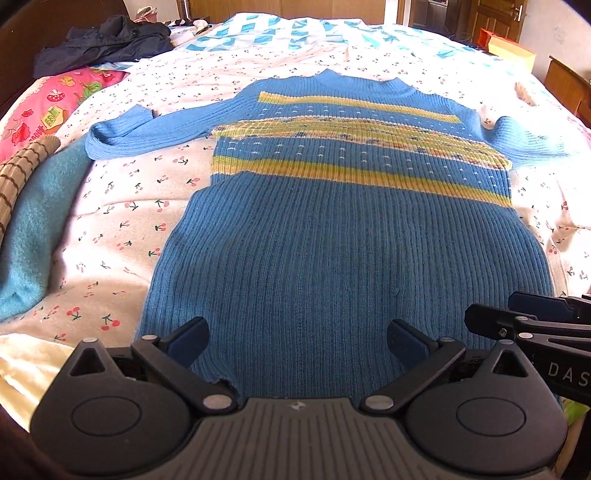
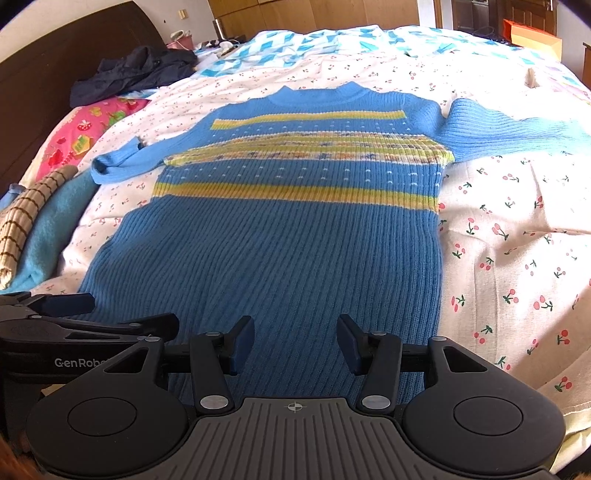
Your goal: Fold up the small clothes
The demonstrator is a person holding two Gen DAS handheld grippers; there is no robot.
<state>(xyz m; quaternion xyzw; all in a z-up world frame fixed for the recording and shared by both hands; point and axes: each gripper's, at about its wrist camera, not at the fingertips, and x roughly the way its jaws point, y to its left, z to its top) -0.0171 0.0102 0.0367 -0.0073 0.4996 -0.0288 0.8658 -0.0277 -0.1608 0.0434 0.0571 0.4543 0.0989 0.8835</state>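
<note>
A blue ribbed sweater (image 1: pixel 332 251) with yellow and green stripes lies flat on the bed, collar at the far end, both sleeves spread out to the sides; it also shows in the right wrist view (image 2: pixel 280 243). My left gripper (image 1: pixel 297 341) is open and empty, just above the sweater's near hem on the left part. My right gripper (image 2: pixel 295 343) is open and empty over the hem on the right part. In the left wrist view the right gripper (image 1: pixel 491 314) shows at the right edge. In the right wrist view the left gripper (image 2: pixel 92 310) shows at the left edge.
The bed has a white cherry-print sheet (image 2: pixel 509 258). A teal cloth (image 1: pixel 33 229) and a striped beige garment (image 1: pixel 22 170) lie at the left. A pink pillow (image 1: pixel 55 107) and a dark jacket (image 1: pixel 107 40) lie at the far left. A blue-patterned quilt (image 1: pixel 295 33) lies behind.
</note>
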